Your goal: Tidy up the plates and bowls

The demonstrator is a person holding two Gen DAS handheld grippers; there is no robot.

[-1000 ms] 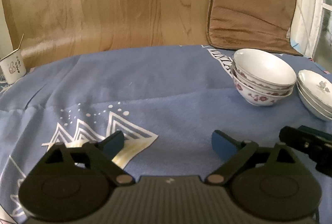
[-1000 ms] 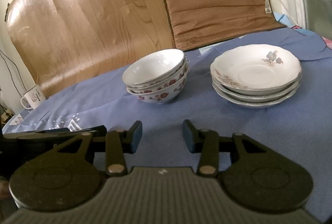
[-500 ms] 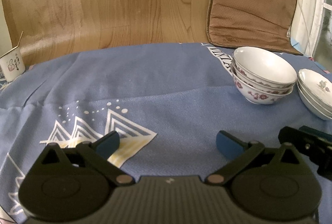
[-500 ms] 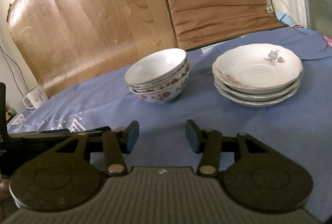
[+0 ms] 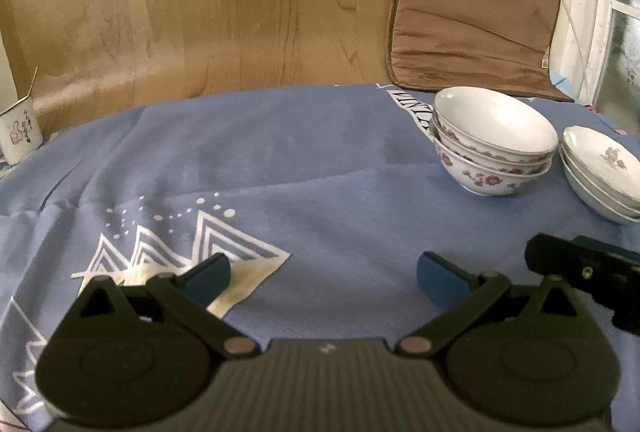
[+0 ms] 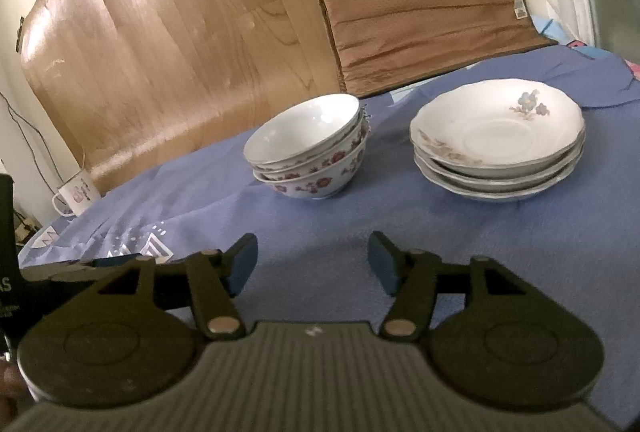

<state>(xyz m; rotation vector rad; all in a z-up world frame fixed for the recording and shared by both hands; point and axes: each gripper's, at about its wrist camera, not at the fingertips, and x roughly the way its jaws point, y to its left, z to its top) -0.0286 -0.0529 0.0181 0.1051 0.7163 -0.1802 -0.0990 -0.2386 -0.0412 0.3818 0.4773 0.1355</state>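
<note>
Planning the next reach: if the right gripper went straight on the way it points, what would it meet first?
Probably the blue cloth just ahead, since the open, empty right gripper tilts downward. Beyond that, its line runs nearest the stacked bowls, left of the plates; depth is unclear.

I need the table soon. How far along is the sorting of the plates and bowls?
It looks nearly or fully done. The floral white bowls sit nested in one stack, and the white flower-print plates in another beside it, apart, on the blue tablecloth. Nothing is in hand: the left gripper is open and empty; the right gripper has just been opening, empty too. No loose dish shows.
</note>
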